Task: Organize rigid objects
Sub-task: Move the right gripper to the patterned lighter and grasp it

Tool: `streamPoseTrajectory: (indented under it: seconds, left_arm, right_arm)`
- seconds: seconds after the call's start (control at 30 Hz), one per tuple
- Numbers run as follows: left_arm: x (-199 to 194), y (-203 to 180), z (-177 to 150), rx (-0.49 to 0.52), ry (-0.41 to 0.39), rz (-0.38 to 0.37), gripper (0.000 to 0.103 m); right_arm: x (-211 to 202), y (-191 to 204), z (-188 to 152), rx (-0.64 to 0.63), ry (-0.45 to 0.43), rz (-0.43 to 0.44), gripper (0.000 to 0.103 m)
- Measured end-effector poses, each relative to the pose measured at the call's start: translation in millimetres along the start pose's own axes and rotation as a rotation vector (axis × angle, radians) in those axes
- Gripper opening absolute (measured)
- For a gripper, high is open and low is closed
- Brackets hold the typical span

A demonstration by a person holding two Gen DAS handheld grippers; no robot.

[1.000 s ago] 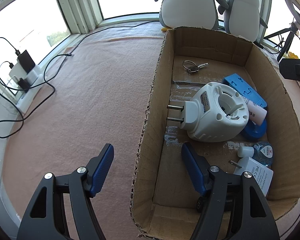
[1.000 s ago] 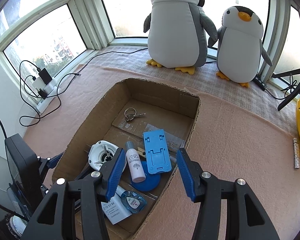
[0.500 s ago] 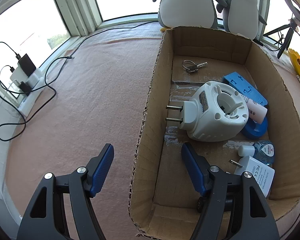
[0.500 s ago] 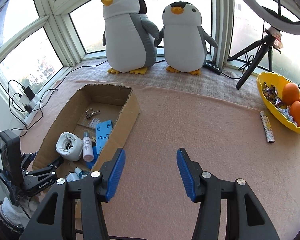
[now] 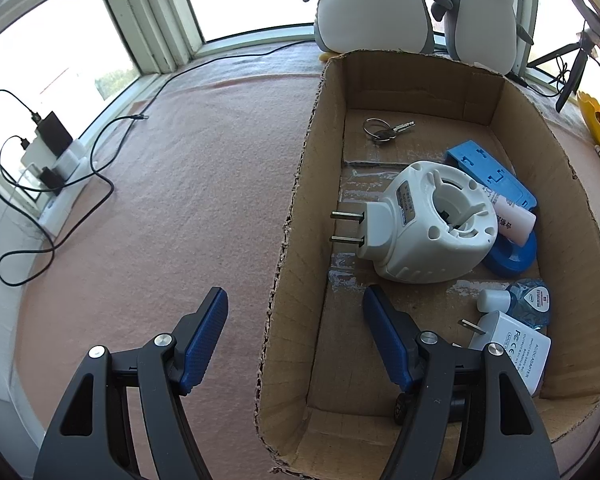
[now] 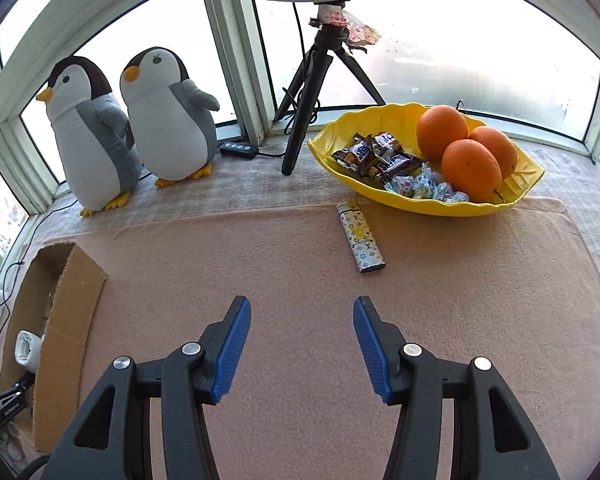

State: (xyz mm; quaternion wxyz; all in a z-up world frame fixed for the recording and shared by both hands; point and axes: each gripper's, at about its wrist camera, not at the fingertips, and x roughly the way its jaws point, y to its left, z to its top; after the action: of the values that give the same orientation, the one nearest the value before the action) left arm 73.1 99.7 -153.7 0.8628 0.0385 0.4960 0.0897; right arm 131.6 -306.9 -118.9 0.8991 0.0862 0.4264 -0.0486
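A cardboard box (image 5: 296, 216) holds a white plug-in device (image 5: 428, 232), keys (image 5: 384, 130), a blue stand (image 5: 488, 170), a small white bottle (image 5: 510, 218), a blue disc (image 5: 514, 258), a small blue bottle (image 5: 528, 300) and a white adapter (image 5: 514, 350). My left gripper (image 5: 294, 320) is open and empty, straddling the box's left wall. My right gripper (image 6: 302, 330) is open and empty above the pink mat. A patterned lighter (image 6: 360, 238) lies on the mat ahead of it, to the right. The box (image 6: 66, 320) shows at the left in the right wrist view.
A yellow bowl (image 6: 516, 190) with oranges and candy stands behind the lighter. Two plush penguins (image 6: 132, 128) and a tripod (image 6: 312, 92) stand by the window. A power strip with chargers and cables (image 5: 56, 160) lies at the far left.
My right gripper has swung right, away from the box, and now faces the lighter and the yellow bowl. The left gripper has barely moved.
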Motion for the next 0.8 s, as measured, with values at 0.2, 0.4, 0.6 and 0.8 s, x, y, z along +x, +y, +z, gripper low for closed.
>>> streamPoseTrajectory:
  seconds: [0.2, 0.4, 0.6, 0.8]
  left_arm:
    - [0, -2, 1, 0.009, 0.004, 0.013, 0.071]
    - [1, -2, 2, 0.001, 0.016, 0.010, 0.071]
    - [2, -3, 3, 0.003, 0.023, 0.020, 0.071]
    - [1, -7, 4, 0.010, 0.023, 0.032, 0.071]
  right_arm:
    - [18, -21, 8, 0.001, 0.011, -0.009, 0.047]
    - [41, -25, 18, -0.037, 0.037, -0.003, 0.031]
    - [64, -39, 30, -0.030, 0.055, -0.021, 0.030]
    - [85, -43, 39, -0.048, 0.078, -0.015, 0.030]
